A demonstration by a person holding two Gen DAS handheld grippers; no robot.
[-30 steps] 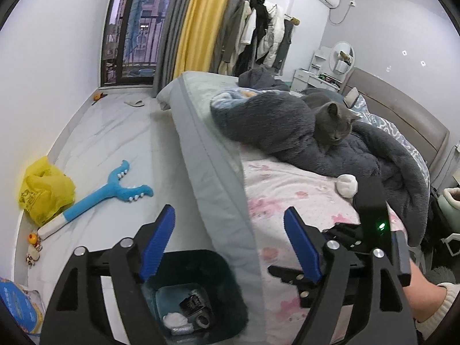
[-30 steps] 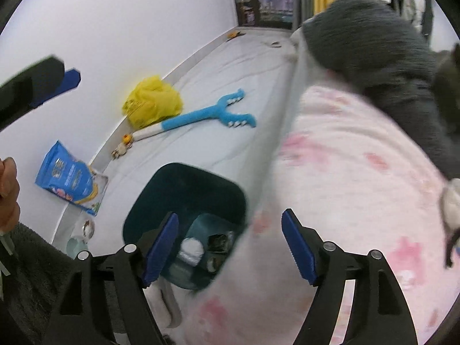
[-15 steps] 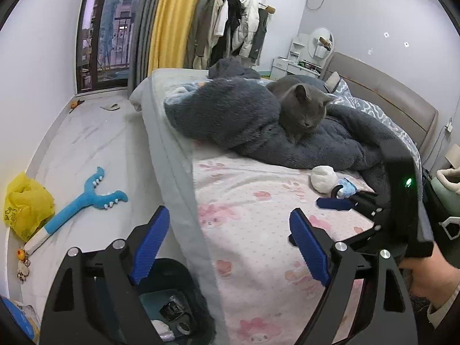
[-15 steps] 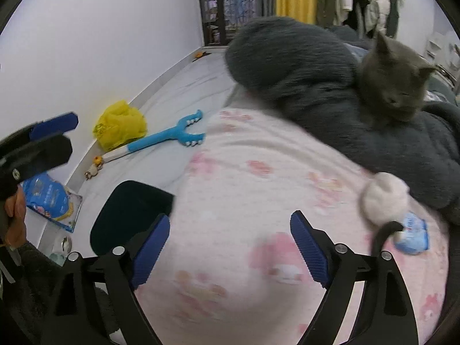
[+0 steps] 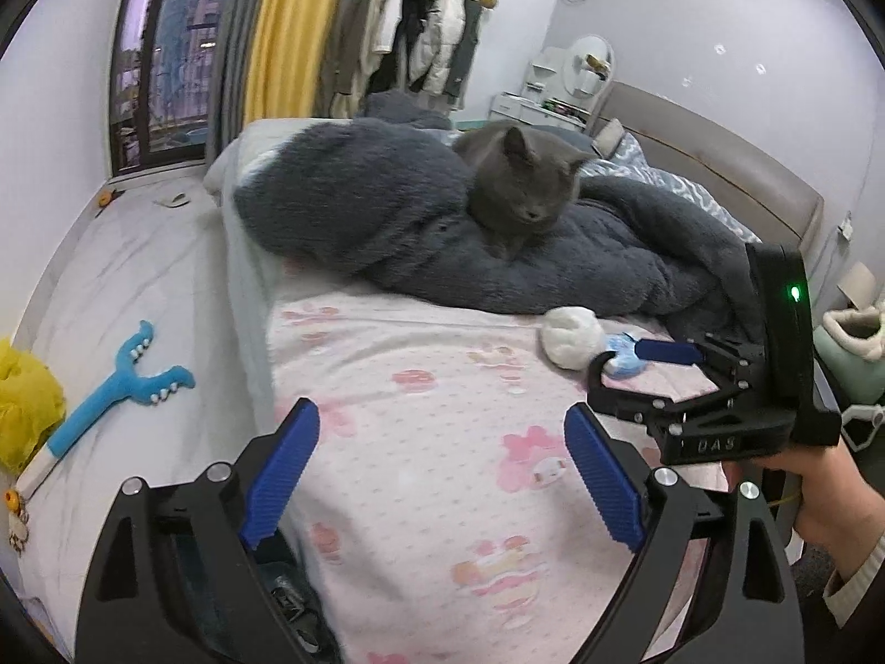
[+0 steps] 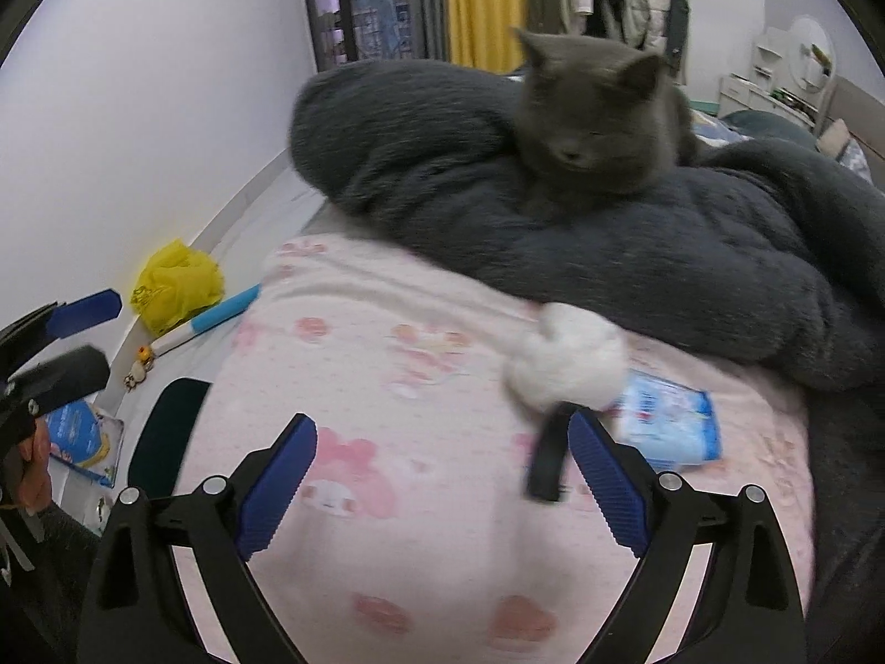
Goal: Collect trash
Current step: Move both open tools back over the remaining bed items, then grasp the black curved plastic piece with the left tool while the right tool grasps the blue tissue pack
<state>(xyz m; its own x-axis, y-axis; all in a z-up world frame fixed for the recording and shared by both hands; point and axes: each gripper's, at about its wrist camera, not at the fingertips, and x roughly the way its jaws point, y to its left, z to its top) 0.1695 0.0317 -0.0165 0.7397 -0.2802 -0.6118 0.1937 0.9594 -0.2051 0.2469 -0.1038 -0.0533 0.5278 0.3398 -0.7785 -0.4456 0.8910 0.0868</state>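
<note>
The only writing that can be read is "DAS", moulded on the body of the right claw (image 5: 641, 357) as the left wrist view shows it; the print on the blue-and-white wrapper (image 6: 666, 423) is too blurred to read. That wrapper lies on the pink patterned bed sheet (image 6: 387, 376), touching a white wad of tissue (image 6: 569, 359) on its left, both just beyond the right claw's right finger. The right claw (image 6: 442, 481) has just been opening, its jaws spread wide with nothing but sheet between them. The left claw (image 5: 442, 470) has likewise just been opening and is wide and empty, over the near part of the bed, with the trash well to its far right. Behind the trash a grey cat (image 5: 522, 188) sits on a dark fluffy blanket (image 5: 387, 221). On the floor at left lie a yellow bag (image 6: 177, 282) and a blue toy (image 5: 119, 387); a dark bin (image 6: 166, 431) stands beside the bed.
</note>
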